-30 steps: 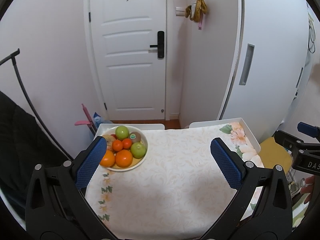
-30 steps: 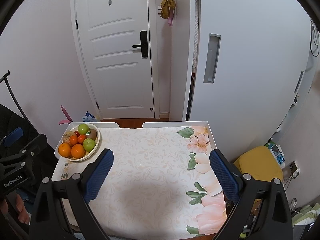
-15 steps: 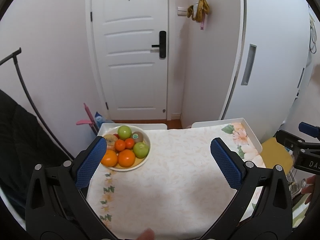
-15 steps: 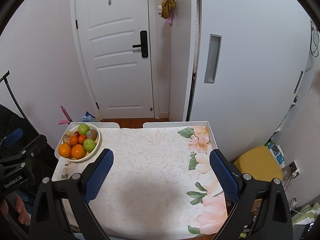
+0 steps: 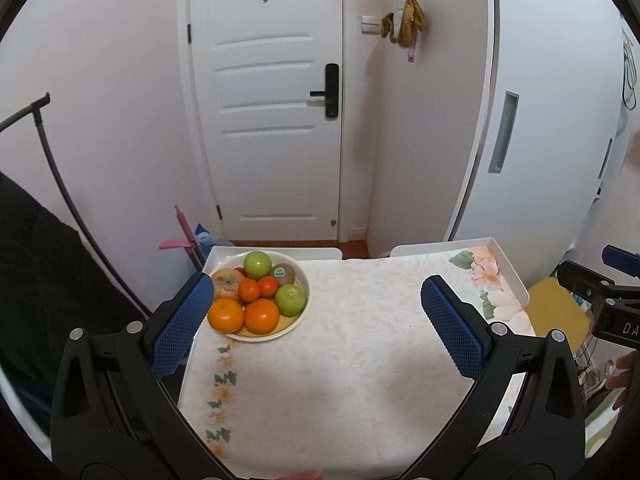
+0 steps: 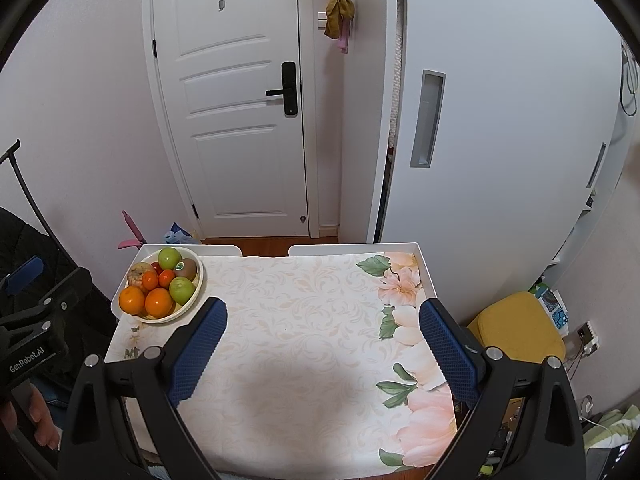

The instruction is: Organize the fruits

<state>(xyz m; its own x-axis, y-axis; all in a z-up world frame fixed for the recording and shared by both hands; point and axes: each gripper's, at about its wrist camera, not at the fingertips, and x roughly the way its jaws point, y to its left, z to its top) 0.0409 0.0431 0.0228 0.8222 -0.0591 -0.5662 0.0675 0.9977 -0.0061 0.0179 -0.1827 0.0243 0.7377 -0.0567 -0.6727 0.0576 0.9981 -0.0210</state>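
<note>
Fruit bowl (image 5: 260, 294) sits at far left corner of worktop (image 5: 340, 360); left tool (image 5: 316, 320) hovers near it, jaws wide, empty. Right tool (image 6: 320, 344) likewise spread and empty, well apart from bowl (image 6: 160, 284). Bowl round, cream; smooth oranges, green apples, a fuzzy kiwi inside. Floral cloth (image 6: 304, 340) covers worktop. White panelled door (image 6: 236, 120) behind.
</note>
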